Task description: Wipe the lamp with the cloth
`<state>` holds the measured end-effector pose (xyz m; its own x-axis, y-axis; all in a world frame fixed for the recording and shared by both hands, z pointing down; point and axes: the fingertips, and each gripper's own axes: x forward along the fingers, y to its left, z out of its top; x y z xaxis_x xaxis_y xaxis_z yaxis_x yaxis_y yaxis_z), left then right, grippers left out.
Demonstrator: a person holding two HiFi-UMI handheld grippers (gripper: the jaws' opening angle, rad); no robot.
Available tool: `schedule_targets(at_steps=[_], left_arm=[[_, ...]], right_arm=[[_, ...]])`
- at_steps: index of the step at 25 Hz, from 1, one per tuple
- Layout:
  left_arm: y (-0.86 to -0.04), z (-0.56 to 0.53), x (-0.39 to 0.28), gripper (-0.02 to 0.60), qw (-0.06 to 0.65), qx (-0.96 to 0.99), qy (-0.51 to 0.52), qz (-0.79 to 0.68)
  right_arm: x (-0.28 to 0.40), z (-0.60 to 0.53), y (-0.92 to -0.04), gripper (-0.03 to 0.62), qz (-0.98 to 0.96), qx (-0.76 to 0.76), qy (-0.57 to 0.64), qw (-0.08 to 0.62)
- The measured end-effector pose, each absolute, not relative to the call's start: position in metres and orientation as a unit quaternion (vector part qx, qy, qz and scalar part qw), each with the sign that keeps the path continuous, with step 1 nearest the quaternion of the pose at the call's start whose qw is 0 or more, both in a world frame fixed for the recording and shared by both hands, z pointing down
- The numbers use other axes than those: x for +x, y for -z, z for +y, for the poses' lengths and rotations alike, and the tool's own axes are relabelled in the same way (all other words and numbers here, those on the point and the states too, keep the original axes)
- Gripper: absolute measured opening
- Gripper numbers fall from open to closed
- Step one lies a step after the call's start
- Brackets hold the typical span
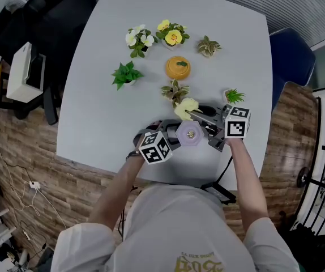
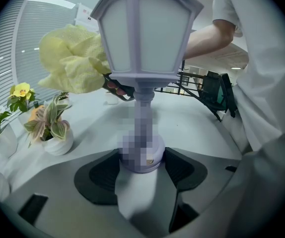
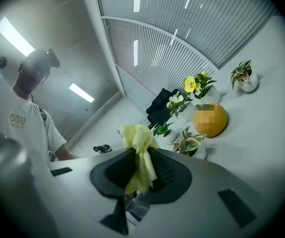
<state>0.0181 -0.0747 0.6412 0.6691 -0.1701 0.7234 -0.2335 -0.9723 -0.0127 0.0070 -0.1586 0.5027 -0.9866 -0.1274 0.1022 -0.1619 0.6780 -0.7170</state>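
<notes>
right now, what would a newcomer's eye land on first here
A lavender lantern-style lamp sits near the front edge of the white table, its base clamped in the left gripper's jaws. The right gripper's jaws pinch a yellow cloth beside the lamp's shade. Behind, small potted plants cluster around a round orange object.

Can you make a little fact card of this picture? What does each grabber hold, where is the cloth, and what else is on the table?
In the left gripper: the base of the purple lamp, jaws shut on it, lamp upright
In the right gripper: the yellow cloth, pinched between shut jaws
Where the cloth is: bunched up against the side of the lamp's shade
Colour of the table: white
Also on the table: small potted plants and an orange round thing
</notes>
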Motion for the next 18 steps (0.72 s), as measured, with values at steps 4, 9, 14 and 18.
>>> schedule_targets(at_steps=[4, 9, 14, 18], left_arm=[[-0.642, -0.075, 0.018, 0.294, 0.040, 0.913, -0.392, -0.111], [-0.642, -0.075, 0.019, 0.295, 0.039, 0.913, -0.392, -0.111], [-0.643, -0.074, 0.019, 0.295, 0.040, 0.912, -0.393, -0.111], [-0.642, -0.075, 0.019, 0.294, 0.041, 0.912, -0.392, -0.111]], right_arm=[[0.007, -0.155, -0.512, 0.083, -0.918, 0.082, -0.385, 0.050], [0.009, -0.152, -0.520, 0.081, -0.918, 0.091, -0.381, 0.070], [0.013, -0.150, -0.528, 0.081, -0.915, 0.104, -0.378, 0.091], [0.018, -0.149, -0.524, 0.081, -0.916, 0.111, -0.377, 0.085]])
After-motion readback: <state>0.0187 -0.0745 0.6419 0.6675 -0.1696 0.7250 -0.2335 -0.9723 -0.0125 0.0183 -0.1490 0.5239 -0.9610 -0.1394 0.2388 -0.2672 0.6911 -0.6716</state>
